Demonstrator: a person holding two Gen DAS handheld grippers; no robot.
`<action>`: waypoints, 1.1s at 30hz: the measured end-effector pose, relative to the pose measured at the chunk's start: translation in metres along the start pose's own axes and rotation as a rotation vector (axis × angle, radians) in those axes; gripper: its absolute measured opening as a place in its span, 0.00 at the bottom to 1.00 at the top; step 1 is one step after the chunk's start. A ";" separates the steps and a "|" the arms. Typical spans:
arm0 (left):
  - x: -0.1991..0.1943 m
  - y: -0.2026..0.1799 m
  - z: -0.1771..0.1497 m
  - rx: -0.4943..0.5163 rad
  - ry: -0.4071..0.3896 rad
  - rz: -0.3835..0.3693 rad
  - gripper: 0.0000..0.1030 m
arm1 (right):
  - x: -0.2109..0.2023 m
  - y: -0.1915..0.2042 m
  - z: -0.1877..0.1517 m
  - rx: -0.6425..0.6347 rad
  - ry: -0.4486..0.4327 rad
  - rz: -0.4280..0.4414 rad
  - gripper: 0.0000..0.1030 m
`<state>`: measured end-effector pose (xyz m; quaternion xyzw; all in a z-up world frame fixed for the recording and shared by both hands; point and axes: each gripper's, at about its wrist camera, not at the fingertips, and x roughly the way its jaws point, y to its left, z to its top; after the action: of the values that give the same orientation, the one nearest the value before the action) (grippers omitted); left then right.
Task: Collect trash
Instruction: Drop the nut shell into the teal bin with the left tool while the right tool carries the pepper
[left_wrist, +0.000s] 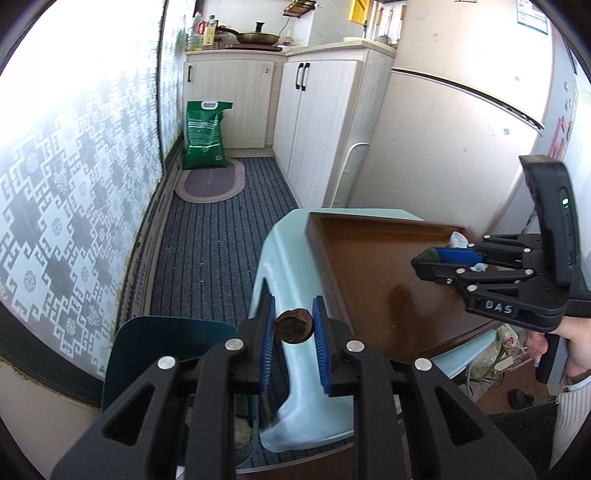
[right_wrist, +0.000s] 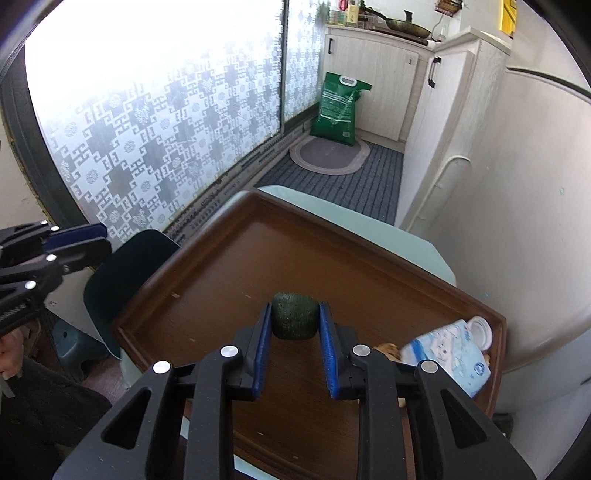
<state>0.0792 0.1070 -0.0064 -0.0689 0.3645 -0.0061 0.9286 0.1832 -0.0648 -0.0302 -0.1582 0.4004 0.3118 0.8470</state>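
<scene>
So the biggest thing here is the brown tray (right_wrist: 229, 258), sitting on a pale blue table (left_wrist: 273, 251) and filling the middle of the right wrist view. Lower left of the left wrist view there's a dark teal bin (left_wrist: 155, 343) tucked beside the table, with the left gripper (left_wrist: 293, 326) hanging roughly over the table edge just right of it. My guess is that bin is the drop spot, so the left hand looks nearer to it.

Right gripper (right_wrist: 295, 321) sits over the tray's middle, pinching a dark green chunk (right_wrist: 294, 314), rounded and rough, avocado-skin looking. Left one is clamped on a small brown scrap (left_wrist: 293, 326), round and dried out. A blue-and-white wipes pack (right_wrist: 450, 350) lies at the tray's lower right corner.
</scene>
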 end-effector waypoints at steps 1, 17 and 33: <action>-0.001 0.006 -0.002 -0.005 0.003 0.008 0.21 | 0.000 0.005 0.002 -0.005 -0.005 0.014 0.24; 0.019 0.073 -0.040 -0.058 0.115 0.106 0.21 | 0.005 0.075 0.033 -0.079 -0.038 0.169 0.24; 0.064 0.117 -0.093 -0.092 0.309 0.138 0.21 | 0.023 0.118 0.044 -0.135 -0.015 0.245 0.24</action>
<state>0.0591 0.2075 -0.1327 -0.0844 0.5065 0.0641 0.8557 0.1425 0.0561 -0.0227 -0.1626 0.3886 0.4403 0.7929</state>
